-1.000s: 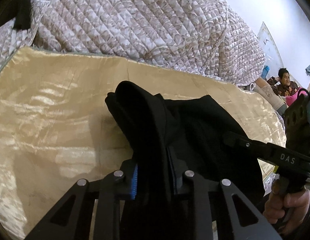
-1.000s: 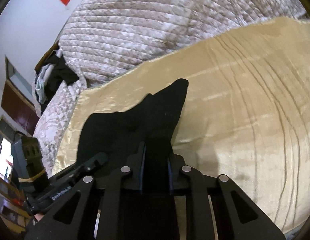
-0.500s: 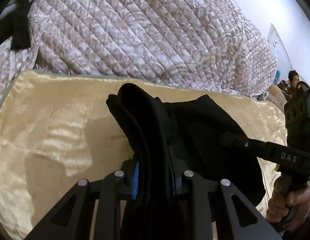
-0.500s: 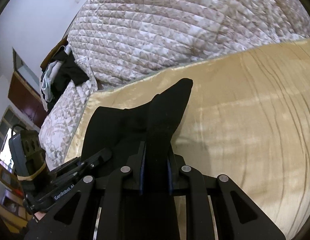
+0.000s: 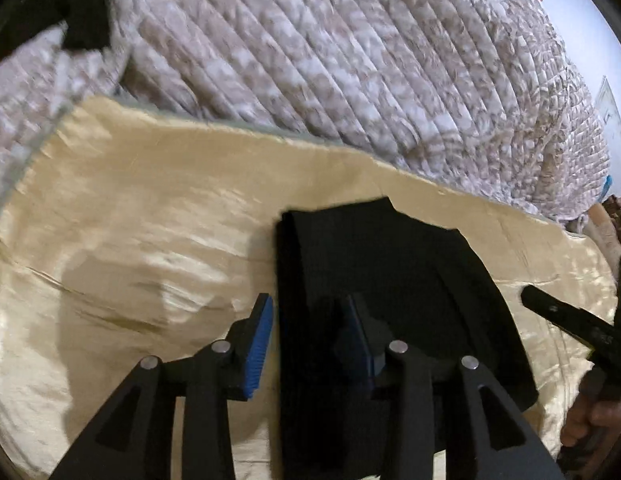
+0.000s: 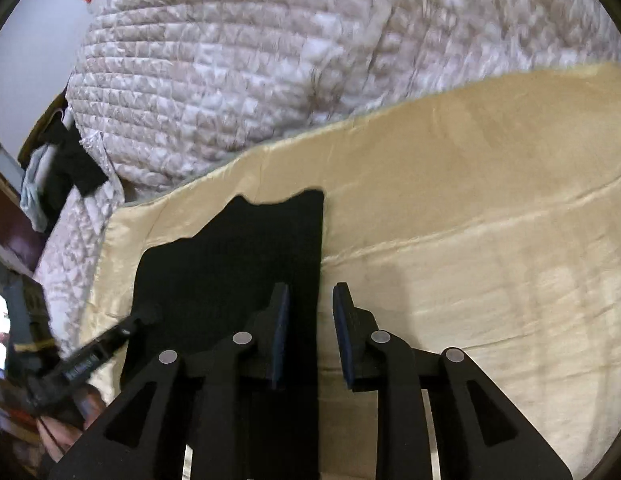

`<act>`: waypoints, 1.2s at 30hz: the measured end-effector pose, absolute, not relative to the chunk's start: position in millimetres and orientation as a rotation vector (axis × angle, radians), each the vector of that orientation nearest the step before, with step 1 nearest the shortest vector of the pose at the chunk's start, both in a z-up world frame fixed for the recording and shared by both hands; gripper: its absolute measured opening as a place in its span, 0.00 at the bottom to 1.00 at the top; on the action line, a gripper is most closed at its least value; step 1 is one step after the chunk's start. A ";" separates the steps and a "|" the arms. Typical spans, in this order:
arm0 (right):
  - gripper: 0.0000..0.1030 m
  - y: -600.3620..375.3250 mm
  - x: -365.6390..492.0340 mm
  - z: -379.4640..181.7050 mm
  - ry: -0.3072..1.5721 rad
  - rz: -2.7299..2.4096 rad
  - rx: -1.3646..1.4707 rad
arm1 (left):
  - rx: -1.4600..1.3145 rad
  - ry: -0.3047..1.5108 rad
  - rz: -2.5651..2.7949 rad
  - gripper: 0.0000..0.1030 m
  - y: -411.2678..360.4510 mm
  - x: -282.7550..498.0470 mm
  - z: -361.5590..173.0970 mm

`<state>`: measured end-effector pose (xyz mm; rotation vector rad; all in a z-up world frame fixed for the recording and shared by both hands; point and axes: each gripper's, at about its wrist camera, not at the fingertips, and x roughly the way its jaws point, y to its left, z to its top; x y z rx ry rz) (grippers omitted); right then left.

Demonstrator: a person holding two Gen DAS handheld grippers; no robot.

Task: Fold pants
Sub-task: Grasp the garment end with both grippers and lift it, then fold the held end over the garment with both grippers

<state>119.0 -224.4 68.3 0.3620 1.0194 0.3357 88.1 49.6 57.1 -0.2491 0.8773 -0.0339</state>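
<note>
- Your left claw has its right finger dark against the black pants, so its edge is hard to make out; the lower part of the pants is cut off at the bottom of the left wrist view.
- Both views are blurred, and the quilt in the upper half is smeared.
- At the right edge of the left wrist view you can see only part of your right hand and one finger of the other claw.
- The dark bits of cloth at the left edge of the right wrist view are too small to tell apart.
- Your left claw has just been opening; its fingers are spread, with the left edge of the pants between them and not squeezed.
- Your right claw has just been opening too; its fingers are spread, the right edge of the pants lies between them, and the pads do not press it.
- The pants lie flat on the shiny yellow cloth on the bed, running from the claws up to the middle of each view.
- You have two claws, one pair of pants, one yellow cloth and one quilt.
</note>
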 end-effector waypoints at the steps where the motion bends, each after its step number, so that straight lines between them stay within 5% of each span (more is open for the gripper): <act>1: 0.22 -223.6 114.2 75.0 0.996 0.341 0.339 | -0.255 0.867 -0.035 0.39 49.9 83.5 61.2; 36: 0.22 -186.2 32.7 49.6 0.981 0.424 0.111 | -0.054 0.831 -0.120 0.40 -14.1 1.1 64.0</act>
